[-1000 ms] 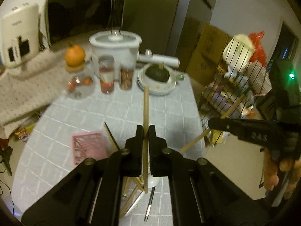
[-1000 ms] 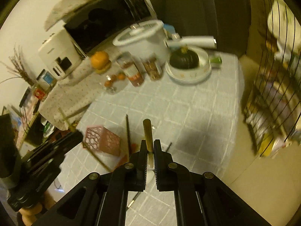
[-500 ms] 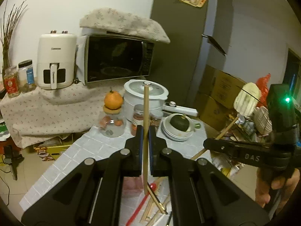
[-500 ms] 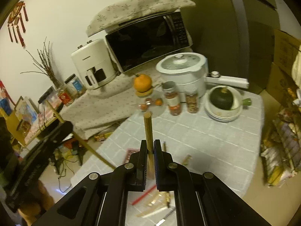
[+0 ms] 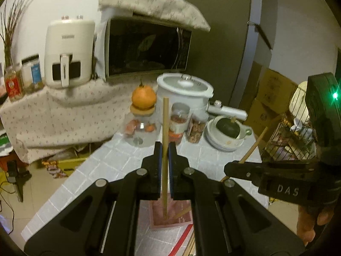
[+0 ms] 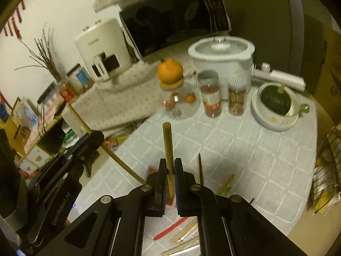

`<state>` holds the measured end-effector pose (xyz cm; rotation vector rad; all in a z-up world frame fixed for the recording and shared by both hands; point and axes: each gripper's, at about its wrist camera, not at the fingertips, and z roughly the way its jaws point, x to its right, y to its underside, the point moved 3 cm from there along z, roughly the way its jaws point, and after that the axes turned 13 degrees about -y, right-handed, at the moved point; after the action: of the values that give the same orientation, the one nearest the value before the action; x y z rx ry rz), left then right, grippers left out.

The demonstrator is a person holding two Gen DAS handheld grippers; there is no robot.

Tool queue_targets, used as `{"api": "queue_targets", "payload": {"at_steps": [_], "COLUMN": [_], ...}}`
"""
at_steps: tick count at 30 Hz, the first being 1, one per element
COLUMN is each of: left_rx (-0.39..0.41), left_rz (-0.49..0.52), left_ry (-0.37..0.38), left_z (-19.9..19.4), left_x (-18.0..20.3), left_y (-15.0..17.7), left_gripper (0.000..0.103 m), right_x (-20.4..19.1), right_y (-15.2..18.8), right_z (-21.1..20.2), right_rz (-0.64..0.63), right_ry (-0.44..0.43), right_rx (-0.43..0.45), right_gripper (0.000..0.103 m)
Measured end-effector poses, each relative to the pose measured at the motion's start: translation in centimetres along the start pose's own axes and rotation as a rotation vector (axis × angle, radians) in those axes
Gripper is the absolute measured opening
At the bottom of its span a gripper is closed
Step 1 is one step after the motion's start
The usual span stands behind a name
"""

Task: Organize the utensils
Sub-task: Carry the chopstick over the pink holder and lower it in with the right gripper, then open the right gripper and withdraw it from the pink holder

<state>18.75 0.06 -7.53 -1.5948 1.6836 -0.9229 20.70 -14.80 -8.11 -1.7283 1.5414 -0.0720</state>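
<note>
My left gripper (image 5: 163,147) is shut on a wooden chopstick (image 5: 165,128) held upright, its lower end over the pink holder (image 5: 170,217). My right gripper (image 6: 169,166) is shut on a second wooden chopstick (image 6: 168,143), also upright above the table. The right gripper shows in the left wrist view (image 5: 232,168) with its chopstick (image 5: 255,145) slanting up. The left gripper shows in the right wrist view (image 6: 93,136) with its chopstick (image 6: 119,160) slanting down toward the holder (image 6: 151,169). Loose chopsticks (image 6: 185,232) and a red utensil (image 6: 170,228) lie on the table below.
At the back of the grey tiled table (image 6: 255,149) stand a white cooker (image 6: 221,53), two jars (image 6: 210,93), an orange on a glass jar (image 6: 170,72) and a squash in a bowl (image 6: 275,100). A wire rack (image 6: 328,170) is right of the table.
Both grippers moved and tilted from looking down at the table to a higher view over the pink holder. Each still holds its chopstick.
</note>
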Motion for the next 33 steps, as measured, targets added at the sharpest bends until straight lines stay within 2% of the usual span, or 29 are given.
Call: {"api": "queue_targets", "payload": {"at_steps": [10,14,19,20,22,24,27,30,32,33], "left_rx": [-0.141,-0.188,-0.184,-0.185,-0.190,-0.188,-0.192,-0.196,-0.197,-0.196], "left_rz": [0.009,-0.007,-0.032,-0.037,-0.048,-0.054,-0.066,-0.085,-0.083,-0.081], "left_ry": [-0.003,-0.007,-0.015,-0.012,-0.010,-0.011,-0.003,0.002,-0.004,-0.010], "left_z": [3.9,5.1,5.6,5.6,5.6,5.4,5.1,4.5,3.9,3.6], "left_x": [-0.2,-0.5,-0.9,-0.9,-0.9,-1.0,-1.2,-1.6,-1.7,-1.8], "left_y": [1.4,1.8,1.7,1.7,1.6,1.5,1.4,1.2,1.2,1.2], "left_gripper": [0.006,0.006,0.008,0.010,0.031,0.038,0.039,0.041,0.046,0.052], "right_x": [1.6,1.6,1.9,1.9,2.0,2.0,2.0,1.9,1.9,1.8], "right_y": [0.5,0.1,-0.3,-0.4,-0.4,-0.4,-0.4,-0.5,-0.4,-0.4], "right_z": [4.6,5.3,5.8,5.9,6.0,5.7,5.0,3.9,2.9,2.4], "right_rz": [0.044,0.055,0.082,0.088,0.098,0.103,0.107,0.112,0.111,0.108], "right_ry": [0.022,0.018,0.015,0.011,-0.004,-0.009,-0.010,-0.021,-0.026,-0.028], "right_rx": [-0.113,-0.118,-0.110,-0.108,-0.105,-0.097,-0.081,-0.062,-0.052,-0.047], "right_gripper": [0.007,0.007,0.008,0.008,0.021,0.031,0.039,0.042,0.043,0.044]}}
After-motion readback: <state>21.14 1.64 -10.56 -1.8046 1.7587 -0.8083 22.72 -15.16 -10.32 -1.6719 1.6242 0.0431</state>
